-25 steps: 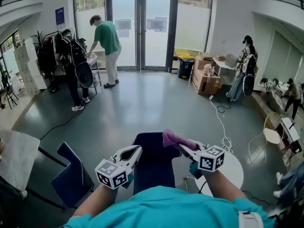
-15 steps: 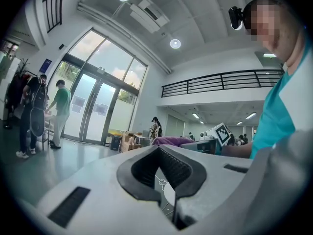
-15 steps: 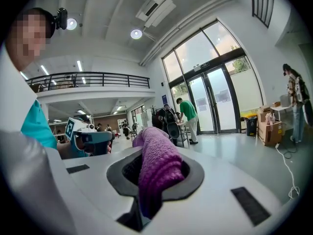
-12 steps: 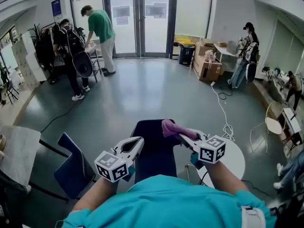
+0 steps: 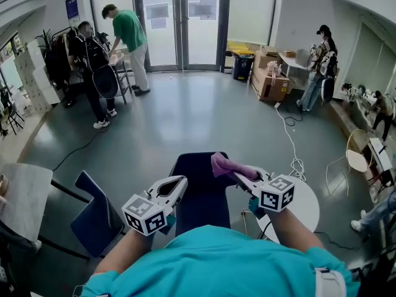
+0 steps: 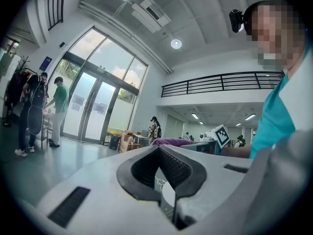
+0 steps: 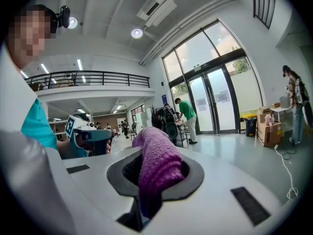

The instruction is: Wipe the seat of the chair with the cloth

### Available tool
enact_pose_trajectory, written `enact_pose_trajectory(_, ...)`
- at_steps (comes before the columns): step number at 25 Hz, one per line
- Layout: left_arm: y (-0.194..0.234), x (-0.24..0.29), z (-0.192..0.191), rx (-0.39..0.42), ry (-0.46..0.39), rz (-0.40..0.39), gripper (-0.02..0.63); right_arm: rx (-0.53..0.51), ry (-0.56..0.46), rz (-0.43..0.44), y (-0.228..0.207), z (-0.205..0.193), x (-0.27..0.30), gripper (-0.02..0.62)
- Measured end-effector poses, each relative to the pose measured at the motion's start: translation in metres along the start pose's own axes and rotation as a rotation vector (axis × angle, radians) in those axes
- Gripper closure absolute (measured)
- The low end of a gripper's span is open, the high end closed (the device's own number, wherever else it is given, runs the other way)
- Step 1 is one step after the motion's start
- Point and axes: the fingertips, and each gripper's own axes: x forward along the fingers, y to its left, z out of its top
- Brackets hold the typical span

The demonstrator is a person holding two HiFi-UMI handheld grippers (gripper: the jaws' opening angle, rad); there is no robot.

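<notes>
A dark blue chair [image 5: 201,204] stands right below me, its seat between my two hands. My right gripper [image 5: 239,177] is held above the seat's right side, shut on a purple cloth [image 5: 224,164]. In the right gripper view the cloth [image 7: 156,165] fills the gap between the dark pads [image 7: 188,177] of this gripper [image 7: 154,182] and sticks out past them. My left gripper [image 5: 182,182] hovers over the seat's left edge, shut with nothing in it. In the left gripper view this gripper [image 6: 164,175] shows bare ribbed pads [image 6: 176,168], with the cloth [image 6: 168,141] beyond.
A second blue chair [image 5: 93,223] stands at the left beside a marble-topped table [image 5: 21,198]. A round white table [image 5: 307,210] sits close on the right. A white cable [image 5: 288,146] trails over the grey floor. People and cardboard boxes [image 5: 269,84] are at the far end near the glass doors.
Both grippers stay over the chair in nearly the same pose, the cloth still held. The head view has shifted a little, so the room sits slightly higher in the picture.
</notes>
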Motion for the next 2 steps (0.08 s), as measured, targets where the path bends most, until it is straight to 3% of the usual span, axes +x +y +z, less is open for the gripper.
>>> enact_pose_trajectory(2,0.0017,0.0000,0.0005,0.000,-0.001,0.002,0.601,-0.003,0.000,-0.001,-0.0001,0.0004,0.0013,0.546)
